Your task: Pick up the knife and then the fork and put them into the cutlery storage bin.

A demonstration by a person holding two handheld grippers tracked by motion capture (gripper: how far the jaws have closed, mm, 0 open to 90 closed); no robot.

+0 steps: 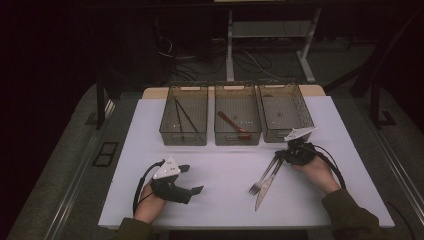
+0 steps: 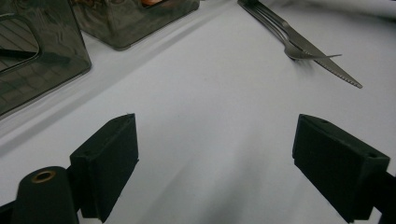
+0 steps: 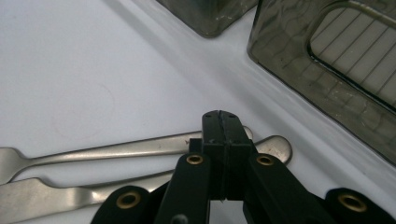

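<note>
**Cutlery at the right gripper, three bins behind**

Right gripper point(image 3: 219, 122): jaws pressed together, tip over the handle ends of fork point(image 1: 262, 180) and knife point(image 1: 266, 186), lower right of centre on the white desk point(image 1: 220, 165). Whether metal is pinched cannot be told. Left gripper point(image 1: 192, 179): jaws wide apart, lower left. No legible writing or brand marks.

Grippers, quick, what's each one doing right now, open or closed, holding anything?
Left gripper: open, holding nothing, above the white table.
Right gripper: jaws shut together over the fork and knife handles, gripping neither.
</note>
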